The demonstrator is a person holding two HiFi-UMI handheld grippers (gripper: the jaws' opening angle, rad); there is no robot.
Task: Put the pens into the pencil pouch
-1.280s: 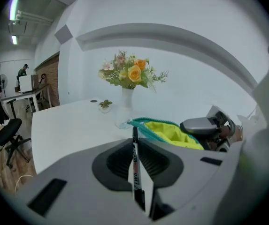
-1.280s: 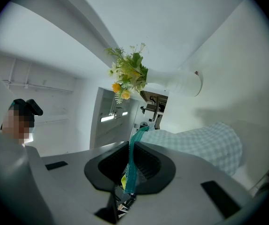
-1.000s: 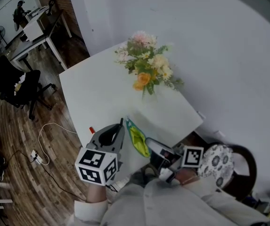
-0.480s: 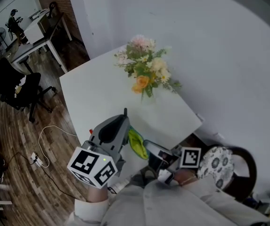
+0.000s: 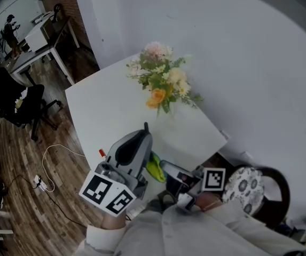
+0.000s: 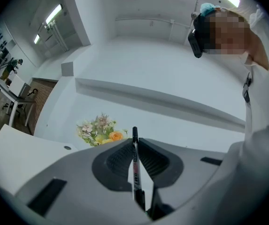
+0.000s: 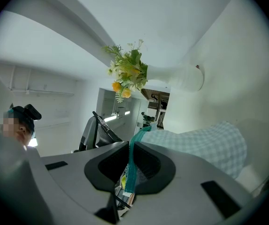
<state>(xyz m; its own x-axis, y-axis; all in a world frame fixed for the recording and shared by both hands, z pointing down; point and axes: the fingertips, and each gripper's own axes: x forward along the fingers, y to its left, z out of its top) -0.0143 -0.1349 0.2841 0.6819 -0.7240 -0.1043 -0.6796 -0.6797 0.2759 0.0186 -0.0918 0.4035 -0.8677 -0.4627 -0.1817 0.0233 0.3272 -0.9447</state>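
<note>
1. The room has a white wall [image 5: 238, 63] and a brown wooden floor [image 5: 14, 143] at 9 o'clock in the head view. On the floor stand a black office chair [image 5: 22, 108] and white desks [image 5: 35, 41], and a white cable [image 5: 54, 153] lies there.
2. A white rectangular table [image 5: 110, 111] fills the middle of the head view.
3. A bouquet of pink, cream and orange flowers [image 5: 161, 84] stands at the table's far side, at 12 o'clock from both grippers.
4. The grey left gripper [image 5: 143, 135] is raised over the table's near edge, its cube of black-and-white square markers [image 5: 110, 195] towards the person. Its jaws are clenched on a slim black pen [image 6: 136, 172].
5. The grey right gripper [image 5: 165, 167] sits at 4 o'clock from the left one and pinches the teal zip edge [image 7: 130, 168] of the pencil pouch.
6. The soft pencil pouch [image 5: 155, 166] is yellow-green in the head view and pale checked cloth in the right gripper view. It lies at the table's near edge, at 5 o'clock from the left jaws.
7. The pen's tip points to 12 o'clock, just past the fingertips, apart from the pouch.
8. The pen's white label carries red and black print, too small to read.
</note>
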